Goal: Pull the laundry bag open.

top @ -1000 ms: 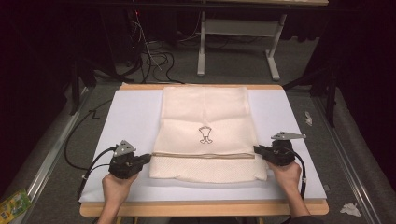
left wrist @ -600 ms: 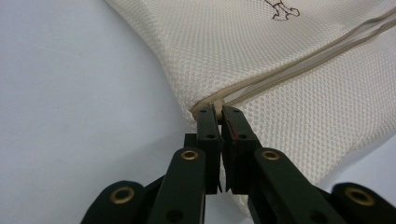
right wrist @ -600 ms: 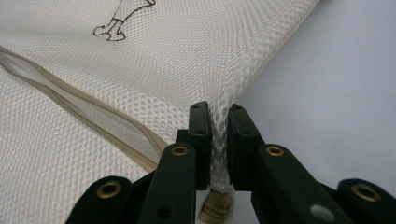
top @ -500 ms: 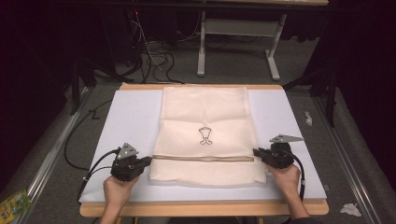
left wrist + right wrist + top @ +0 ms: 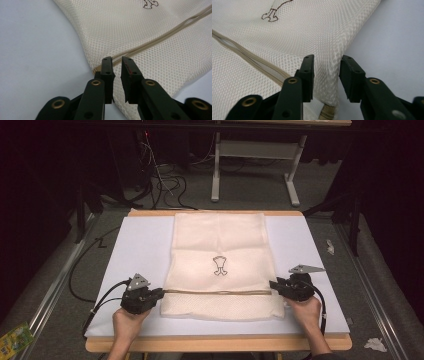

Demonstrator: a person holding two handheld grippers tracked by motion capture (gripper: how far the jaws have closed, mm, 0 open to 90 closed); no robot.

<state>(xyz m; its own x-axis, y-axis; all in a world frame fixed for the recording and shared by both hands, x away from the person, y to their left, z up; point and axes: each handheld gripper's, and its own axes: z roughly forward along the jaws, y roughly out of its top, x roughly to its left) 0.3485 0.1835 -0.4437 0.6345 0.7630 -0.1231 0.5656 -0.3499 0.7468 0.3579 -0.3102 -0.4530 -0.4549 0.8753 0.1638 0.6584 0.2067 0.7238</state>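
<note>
High view: a cream mesh laundry bag (image 5: 220,265) lies flat in the middle of the white surface (image 5: 130,250), its near part folded along a tan zipper band (image 5: 215,292). The left gripper (image 5: 159,294) sits at the bag's left edge by the fold, the right gripper (image 5: 273,285) at its right edge. I judge a fold is just finished and both ends are being let go; next, both should draw clear without dragging the mesh.

Left gripper view: the jaws have just been opening and stand narrowly apart, the fold's corner (image 5: 100,68) just beyond their tips, not pinched.

Right gripper view: the jaws have just been opening and stand wider; a ridge of mesh (image 5: 327,75) rises between them, unpressed.

The bag looks flat; I cannot tell whether anything is inside.
</note>
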